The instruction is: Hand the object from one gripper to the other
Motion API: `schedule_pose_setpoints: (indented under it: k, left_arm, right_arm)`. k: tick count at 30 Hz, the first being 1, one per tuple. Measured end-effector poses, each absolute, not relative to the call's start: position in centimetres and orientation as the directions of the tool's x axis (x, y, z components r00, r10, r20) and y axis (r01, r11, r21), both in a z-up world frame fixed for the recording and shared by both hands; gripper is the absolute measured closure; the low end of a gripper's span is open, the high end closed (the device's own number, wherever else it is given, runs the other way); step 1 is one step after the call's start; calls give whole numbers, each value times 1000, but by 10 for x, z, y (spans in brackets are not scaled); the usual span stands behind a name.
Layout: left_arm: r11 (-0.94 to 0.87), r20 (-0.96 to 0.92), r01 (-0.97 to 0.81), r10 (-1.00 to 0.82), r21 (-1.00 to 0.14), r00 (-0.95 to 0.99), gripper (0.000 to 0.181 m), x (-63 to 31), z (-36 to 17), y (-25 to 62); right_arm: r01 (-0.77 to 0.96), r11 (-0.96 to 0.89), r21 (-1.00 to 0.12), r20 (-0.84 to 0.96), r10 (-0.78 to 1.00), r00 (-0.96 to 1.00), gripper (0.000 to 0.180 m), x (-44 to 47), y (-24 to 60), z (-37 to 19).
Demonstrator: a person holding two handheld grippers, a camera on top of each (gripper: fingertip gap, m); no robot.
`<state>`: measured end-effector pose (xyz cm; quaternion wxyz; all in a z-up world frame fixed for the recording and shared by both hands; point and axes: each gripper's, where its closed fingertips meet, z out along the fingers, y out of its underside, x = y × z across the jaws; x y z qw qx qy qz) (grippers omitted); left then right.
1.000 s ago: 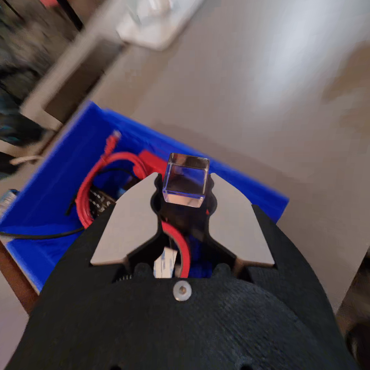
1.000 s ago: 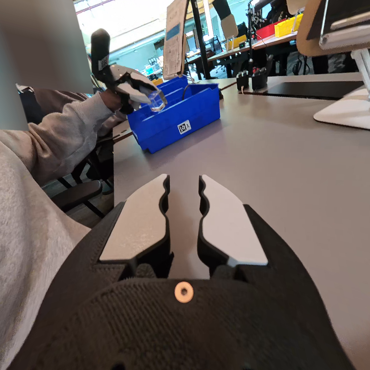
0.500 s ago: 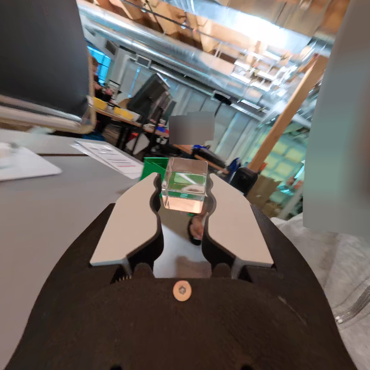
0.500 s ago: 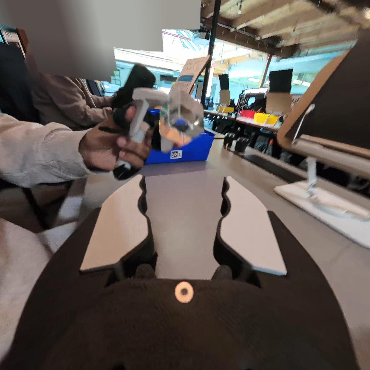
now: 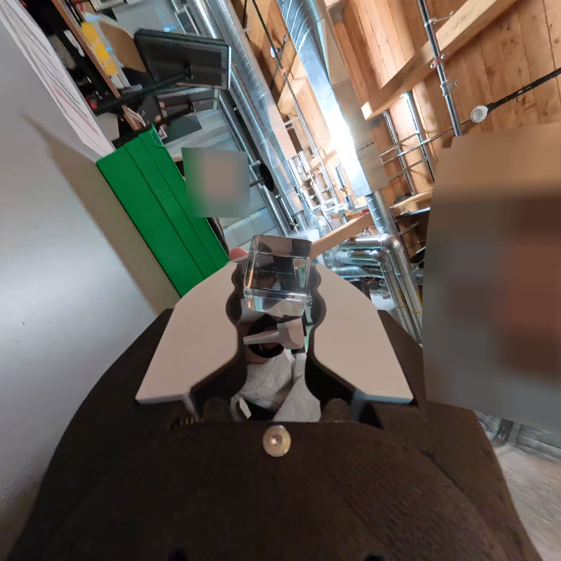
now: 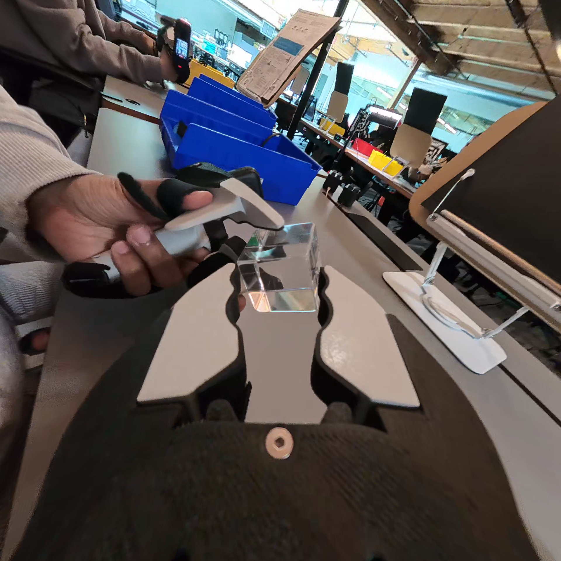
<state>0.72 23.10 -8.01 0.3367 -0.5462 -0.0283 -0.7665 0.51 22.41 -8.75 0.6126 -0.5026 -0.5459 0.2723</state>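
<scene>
Left gripper (image 6: 267, 239) pinches the clear cube (image 6: 280, 267) top and bottom, in mid-air above the tabletop (image 6: 127, 142). Looks solid, hard and slick, probably hefty and chip-prone. Right gripper (image 6: 277, 291) sits spread around its flat sides, best place to clamp squarely.

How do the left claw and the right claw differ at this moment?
The left claw is shut on the clear cube, while the right claw is open, its fingers on either side of the cube with gaps visible. In the right wrist view the left claw lies turned sideways, the right one flat. Both have pale finger plates on black bodies.
</scene>
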Motion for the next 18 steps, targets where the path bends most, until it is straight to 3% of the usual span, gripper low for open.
schedule_pose_setpoints:
  k: [3,7,8,9,12,18]
  left_arm:
    - [-745,825,523,-550,-414,-130,119,5,-79,228]
    - [-681,759,497,-647,-537,-67,108,2,-74,227]
    - [-664,738,479,-674,-574,-50,109,2,-74,225]
    - [-650,718,459,-695,-606,-36,109,4,-74,222]
    - [-609,666,377,-745,-697,28,110,14,-82,215]
    - [-537,574,201,-776,-819,262,111,21,-113,222]
  right_arm:
    - [182,258,-949,296,927,232,133,7,223,-86]
    - [99,-34,-995,-19,988,153,136,10,222,-88]
    - [62,-102,-993,-93,986,135,166,12,223,-85]
    - [16,-170,-985,-167,978,123,179,16,226,-81]
    - [-6,-344,-939,-343,933,114,179,19,235,-86]
    - [34,-363,-931,-350,917,191,179,25,252,-100]
